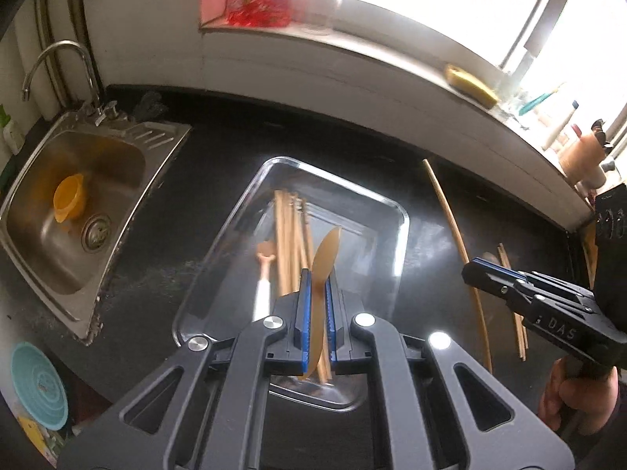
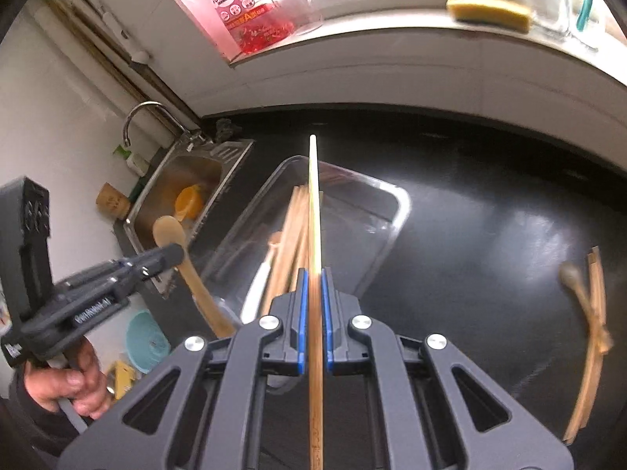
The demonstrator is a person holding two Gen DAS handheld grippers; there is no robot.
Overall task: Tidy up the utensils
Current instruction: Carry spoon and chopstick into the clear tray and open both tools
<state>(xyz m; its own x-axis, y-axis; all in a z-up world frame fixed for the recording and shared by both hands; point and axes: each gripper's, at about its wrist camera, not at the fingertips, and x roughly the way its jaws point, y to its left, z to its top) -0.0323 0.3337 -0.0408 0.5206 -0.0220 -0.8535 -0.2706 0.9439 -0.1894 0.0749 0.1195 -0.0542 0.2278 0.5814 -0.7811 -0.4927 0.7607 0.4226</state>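
Note:
A clear glass tray (image 1: 399, 235) sits on the black counter and holds several wooden chopsticks (image 1: 288, 235) and a white-handled utensil (image 1: 261, 293). My left gripper (image 1: 318, 274) is shut on a brown wooden spoon (image 1: 325, 258) and holds it above the tray; it shows at the left of the right wrist view (image 2: 178, 252) with the spoon (image 2: 168, 231) in it. My right gripper (image 2: 313, 274) is shut on a long wooden chopstick (image 2: 314, 215) that points over the tray (image 2: 399, 211). The right gripper (image 1: 476, 270) and chopstick (image 1: 450, 215) also show in the left wrist view.
A steel sink (image 1: 35, 258) with an orange bowl (image 1: 70, 201) and a tap (image 1: 58, 62) lies left of the tray. More chopsticks and a spoon (image 2: 588, 313) lie on the counter to the right. A sponge (image 2: 490, 11) and a red bottle (image 2: 250, 11) stand on the windowsill.

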